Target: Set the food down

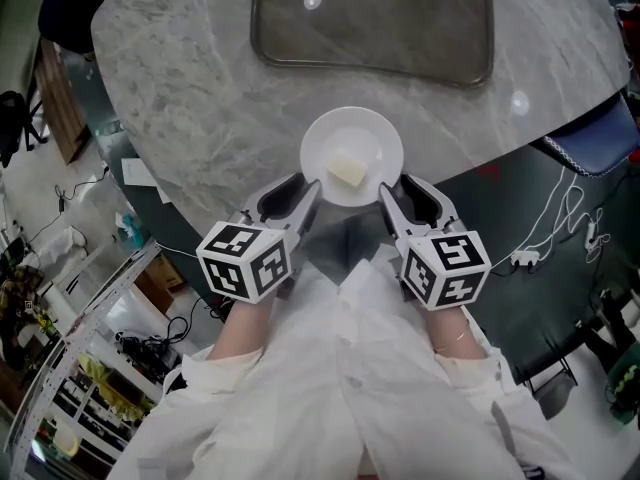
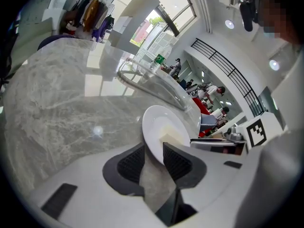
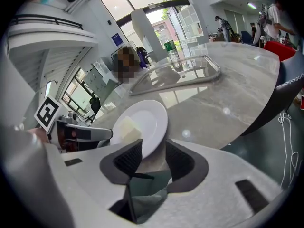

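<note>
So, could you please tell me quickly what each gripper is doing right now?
Left gripper: closed on the rim of the white plate.
Right gripper: closed on the opposite rim of the same plate.

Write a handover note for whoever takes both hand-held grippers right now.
Left hand-held gripper: shut on the plate rim, near-left side.
Right hand-held gripper: shut on the rim, near-right side.
Things: the pale block of food lies on the plate, over the table near its front edge. A tray sits farther back.
Done: plate is over the table; whether it already rests on it can't be told.
Left: settle it flat, open both jaws, back off.
</note>
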A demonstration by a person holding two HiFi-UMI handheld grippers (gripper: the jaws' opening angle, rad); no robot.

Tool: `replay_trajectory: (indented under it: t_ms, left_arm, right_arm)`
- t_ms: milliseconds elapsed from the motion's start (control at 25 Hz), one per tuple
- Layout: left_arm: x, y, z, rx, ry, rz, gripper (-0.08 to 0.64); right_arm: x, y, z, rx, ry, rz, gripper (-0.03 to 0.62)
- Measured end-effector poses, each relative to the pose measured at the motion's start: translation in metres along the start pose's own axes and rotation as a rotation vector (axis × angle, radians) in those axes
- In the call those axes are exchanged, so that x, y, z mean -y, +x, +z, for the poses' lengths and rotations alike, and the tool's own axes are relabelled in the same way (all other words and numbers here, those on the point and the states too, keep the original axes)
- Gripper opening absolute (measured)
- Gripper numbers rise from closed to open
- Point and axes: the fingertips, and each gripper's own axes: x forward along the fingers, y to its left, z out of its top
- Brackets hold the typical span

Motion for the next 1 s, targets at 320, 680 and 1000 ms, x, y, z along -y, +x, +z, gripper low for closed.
replay_trajectory:
  t_ms: [320, 680, 1000]
  left_arm:
    - [0.0012, 0.0025, 0.0029, 0.004, 0.003, 0.008, 0.126]
    - [0.0012, 0.0044, 0.0018, 0.013, 0.038, 0.035, 0.126]
    - [0.0024, 0.0045, 0.0018, 0.022, 0.054, 0.034, 0.123]
  right_arm:
    - [-0.0001, 0.0016, 0.0005, -0.02, -0.045, -0.025, 0.121]
    - [0.0018, 0.0032, 0.0006, 0.0, -0.052, -0.017, 0.103]
    - [0.0022, 0.0029, 0.0029, 0.032, -0.047, -0.008, 0.091]
